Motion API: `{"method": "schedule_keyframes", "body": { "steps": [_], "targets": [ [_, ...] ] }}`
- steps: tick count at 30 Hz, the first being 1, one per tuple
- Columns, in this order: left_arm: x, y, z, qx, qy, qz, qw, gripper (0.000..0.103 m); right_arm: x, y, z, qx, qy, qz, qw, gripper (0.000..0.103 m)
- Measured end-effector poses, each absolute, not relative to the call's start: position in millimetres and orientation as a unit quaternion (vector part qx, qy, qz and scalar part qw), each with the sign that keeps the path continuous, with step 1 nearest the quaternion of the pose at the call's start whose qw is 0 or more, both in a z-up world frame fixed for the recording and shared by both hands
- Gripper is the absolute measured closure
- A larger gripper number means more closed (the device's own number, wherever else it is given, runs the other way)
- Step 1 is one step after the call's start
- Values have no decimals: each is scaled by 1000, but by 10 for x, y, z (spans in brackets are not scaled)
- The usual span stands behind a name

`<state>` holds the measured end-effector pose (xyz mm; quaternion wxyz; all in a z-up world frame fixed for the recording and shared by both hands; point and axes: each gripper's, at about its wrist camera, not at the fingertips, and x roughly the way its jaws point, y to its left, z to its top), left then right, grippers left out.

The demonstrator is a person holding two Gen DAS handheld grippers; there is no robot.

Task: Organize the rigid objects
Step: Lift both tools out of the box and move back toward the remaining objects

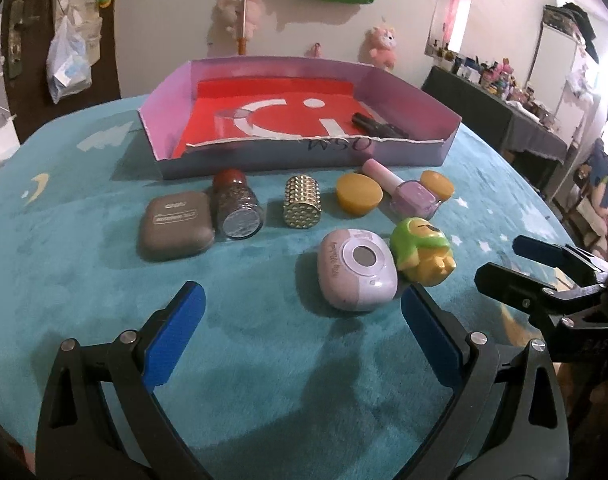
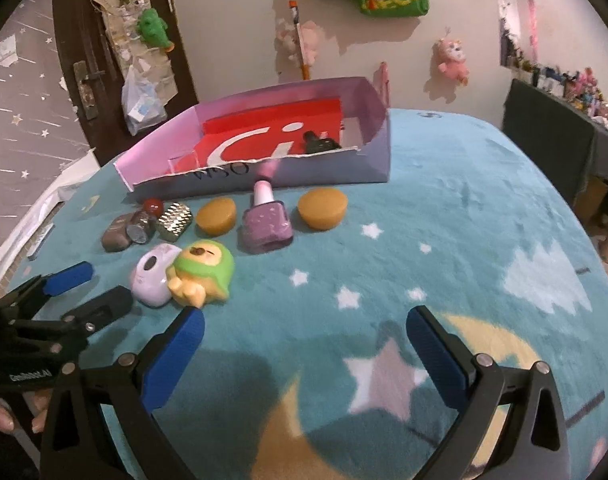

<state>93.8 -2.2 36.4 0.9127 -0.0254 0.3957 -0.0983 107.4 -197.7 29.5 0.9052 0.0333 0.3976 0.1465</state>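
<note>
On blanket [image 1: 83, 280] front of box [image 1: 424, 92]: 8 items left, w/ case [image 1: 175, 226], jar [image 1: 235, 208], polish [image 1: 414, 196] among them. Only dark bottle [image 1: 378, 125] inside box, so barely started. Left gripper [image 1: 301, 312] & right gripper [image 2: 304, 332] both wide, holding nothing.

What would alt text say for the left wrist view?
An open left gripper hovers over a teal blanket, facing small items lined before a shallow pink box: brown case, jar, gold cylinder, nail polish, green toy.
</note>
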Motion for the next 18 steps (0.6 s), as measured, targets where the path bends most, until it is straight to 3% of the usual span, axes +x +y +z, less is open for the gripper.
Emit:
{"method": "schedule_keyframes", "body": {
  "steps": [18],
  "targets": [
    [1180, -49, 244, -2, 435, -99, 895, 3, 1239, -1997, 309, 46, 415, 163, 894, 0]
  ]
}}
